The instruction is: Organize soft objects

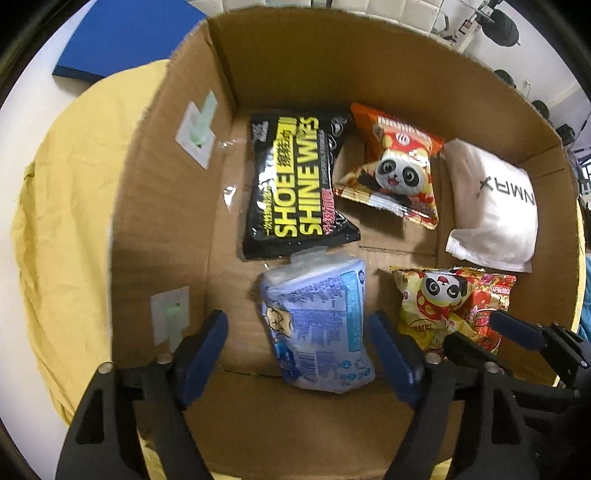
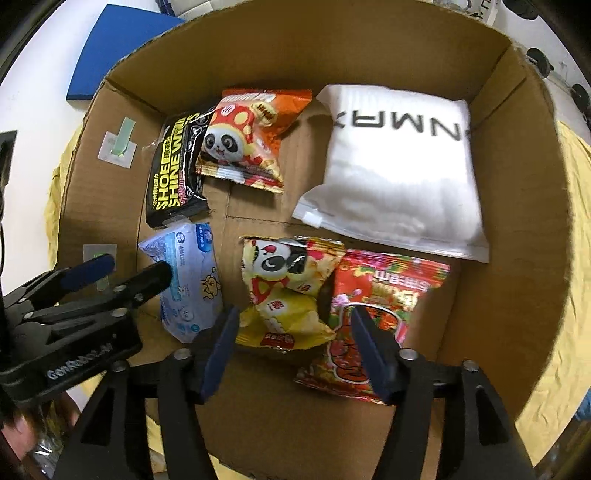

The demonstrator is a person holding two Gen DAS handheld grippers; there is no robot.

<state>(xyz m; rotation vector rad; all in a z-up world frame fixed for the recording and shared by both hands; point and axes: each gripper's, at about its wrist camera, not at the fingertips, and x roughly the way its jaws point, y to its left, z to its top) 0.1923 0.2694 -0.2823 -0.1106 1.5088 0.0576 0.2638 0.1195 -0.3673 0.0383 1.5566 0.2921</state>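
Note:
A cardboard box (image 1: 295,62) holds several soft packs. My left gripper (image 1: 297,354) is open, its fingers either side of a light blue wipes pack (image 1: 317,325), apart from it. My right gripper (image 2: 291,347) is open over a yellow panda snack bag (image 2: 284,291) and a red snack bag (image 2: 380,295). A black shoe shine wipes pack (image 1: 295,184), an orange panda snack bag (image 1: 391,166) and a white zip pouch (image 1: 491,203) lie further back. The right gripper also shows in the left wrist view (image 1: 491,332), the left gripper in the right wrist view (image 2: 129,269).
The box (image 2: 517,221) stands on a yellow cloth (image 1: 66,221) over a white table. A blue board (image 1: 122,33) lies beyond the box at the far left. Two white stickers (image 1: 195,136) are on the box's left wall.

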